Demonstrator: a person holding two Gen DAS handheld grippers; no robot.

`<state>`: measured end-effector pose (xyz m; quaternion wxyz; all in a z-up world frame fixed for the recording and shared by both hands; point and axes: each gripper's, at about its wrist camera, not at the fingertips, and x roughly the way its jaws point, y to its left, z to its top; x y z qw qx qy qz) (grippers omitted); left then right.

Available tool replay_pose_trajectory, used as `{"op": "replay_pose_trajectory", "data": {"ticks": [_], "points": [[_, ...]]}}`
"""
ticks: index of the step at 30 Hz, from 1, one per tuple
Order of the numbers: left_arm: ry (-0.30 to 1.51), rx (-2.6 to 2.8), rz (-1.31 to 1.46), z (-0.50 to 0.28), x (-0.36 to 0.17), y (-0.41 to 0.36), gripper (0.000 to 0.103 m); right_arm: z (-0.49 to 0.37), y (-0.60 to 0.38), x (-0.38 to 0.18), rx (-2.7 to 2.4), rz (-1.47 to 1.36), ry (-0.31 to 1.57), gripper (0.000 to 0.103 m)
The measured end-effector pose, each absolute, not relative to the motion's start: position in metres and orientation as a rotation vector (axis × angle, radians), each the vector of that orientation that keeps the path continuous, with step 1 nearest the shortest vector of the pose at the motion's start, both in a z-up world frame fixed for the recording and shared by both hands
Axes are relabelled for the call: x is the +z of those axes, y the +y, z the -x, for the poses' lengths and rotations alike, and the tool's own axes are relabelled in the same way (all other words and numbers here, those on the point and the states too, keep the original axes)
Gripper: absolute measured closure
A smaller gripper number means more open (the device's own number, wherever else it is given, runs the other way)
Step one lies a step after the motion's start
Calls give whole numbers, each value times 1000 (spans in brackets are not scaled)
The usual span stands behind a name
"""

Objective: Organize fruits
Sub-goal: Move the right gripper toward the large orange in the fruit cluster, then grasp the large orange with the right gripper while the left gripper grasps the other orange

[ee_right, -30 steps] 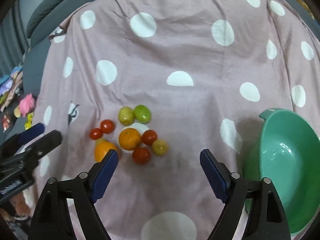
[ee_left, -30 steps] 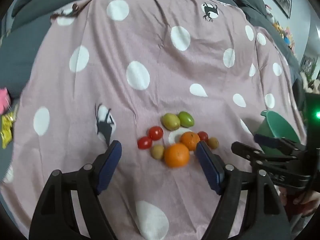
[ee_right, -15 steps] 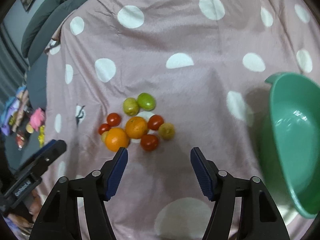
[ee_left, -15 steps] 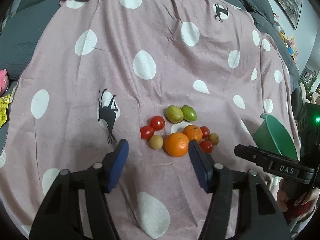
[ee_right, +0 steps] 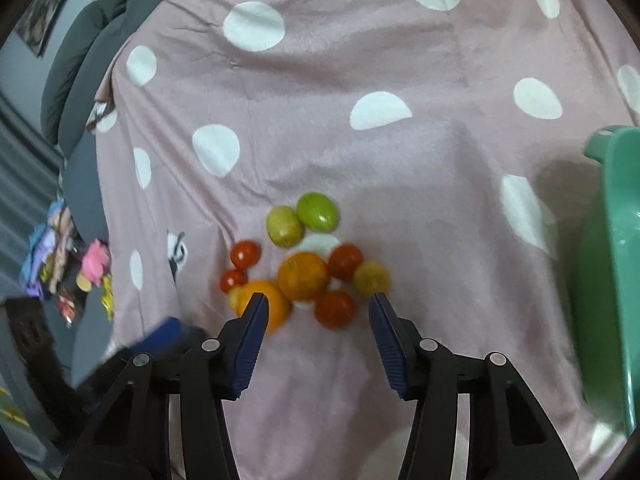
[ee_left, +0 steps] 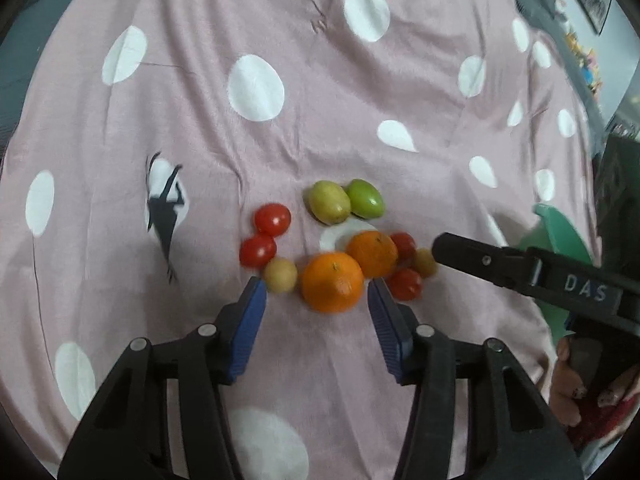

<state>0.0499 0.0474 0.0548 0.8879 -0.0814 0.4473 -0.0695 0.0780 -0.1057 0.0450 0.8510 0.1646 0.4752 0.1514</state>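
Pink dotted cloth (ee_left: 280, 140) covers the surface. Green bowl (ee_right: 612, 280) sits at the right edge, well apart from the fruit. Left gripper (ee_left: 316, 300), jaws wide, nothing held, brackets the near orange (ee_left: 332, 282). Right gripper (ee_right: 316, 312), jaws wide and empty, hovers by a red tomato (ee_right: 334, 309). Second orange (ee_left: 372, 253), two green fruits (ee_left: 328, 202) and small tomatoes (ee_left: 272, 219) cluster mid-cloth.
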Motion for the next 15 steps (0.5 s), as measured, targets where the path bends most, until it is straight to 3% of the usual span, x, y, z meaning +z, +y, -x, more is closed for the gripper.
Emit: {"op": "replay_pose_trajectory", "data": {"ticks": [9,12,15], "points": [[1014,-175,113,-76,36,37,51,-110,-82,27,312,-321,1087,48],[1037,-175,124,-77,27,37,50,-115,-85,19,306,-347,1120,58],[1021,-173,126,-77,29,39,51,-119,-85,18,302,-358,1132,58]]}}
